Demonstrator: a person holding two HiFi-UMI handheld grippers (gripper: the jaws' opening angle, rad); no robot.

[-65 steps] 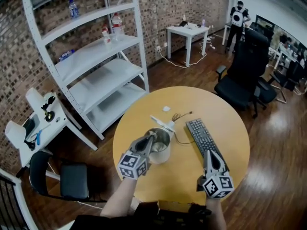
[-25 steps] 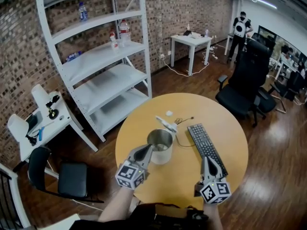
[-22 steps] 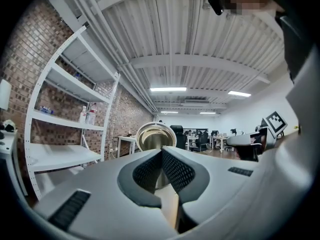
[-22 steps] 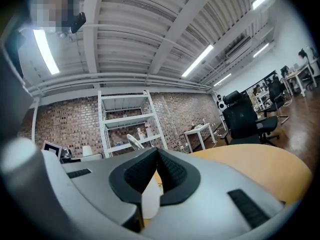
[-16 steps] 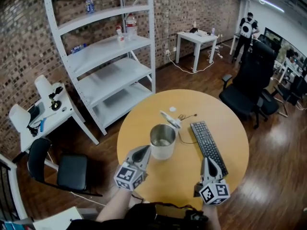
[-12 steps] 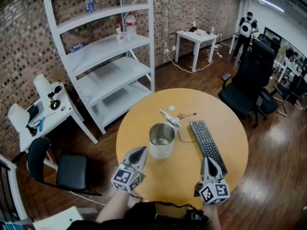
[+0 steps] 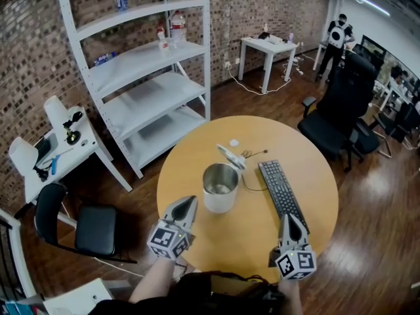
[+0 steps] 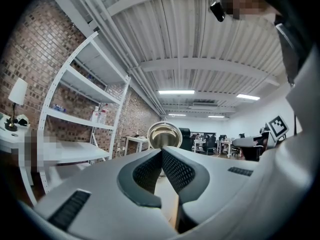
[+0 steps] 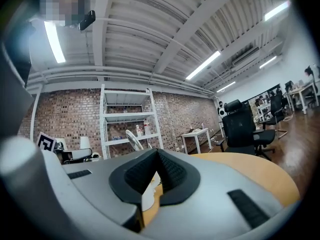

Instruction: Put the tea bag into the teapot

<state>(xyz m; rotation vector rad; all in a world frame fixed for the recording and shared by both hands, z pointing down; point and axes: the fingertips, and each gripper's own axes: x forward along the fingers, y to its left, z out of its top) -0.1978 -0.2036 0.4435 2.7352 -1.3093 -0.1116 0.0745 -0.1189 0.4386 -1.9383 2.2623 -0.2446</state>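
Head view: the teapot (image 7: 220,187), an open metal vessel, stands near the middle of the round table (image 7: 197,149). The left gripper (image 7: 189,203) sits near it at about 7 o'clock, tips aimed at its wall but apart from it. The right gripper (image 7: 292,219) lies well apart at 4 o'clock, in line with the keyboard (image 7: 281,188). I cannot pick out the tea bag on the table or in either gripper. The teapot's inside is too small and dim for me to say whether the bag lies there. A white object (image 7: 231,156) and a thin cable (image 7: 252,156) sit just beyond the teapot at 1 o'clock.

Left gripper view: the left gripper (image 8: 161,154) has its jaws pressed together with nothing between them. The teapot (image 8: 164,135) rises dead ahead at 12 o'clock, past the tips.

Right gripper view: the right gripper (image 9: 156,155) is likewise closed and empty. I see no tea bag here either.

My worry is the left tips. They point straight at a light, tall vessel, so any push forward could shove or tip it. Calling the job done without checking inside the teapot would be the other slip.
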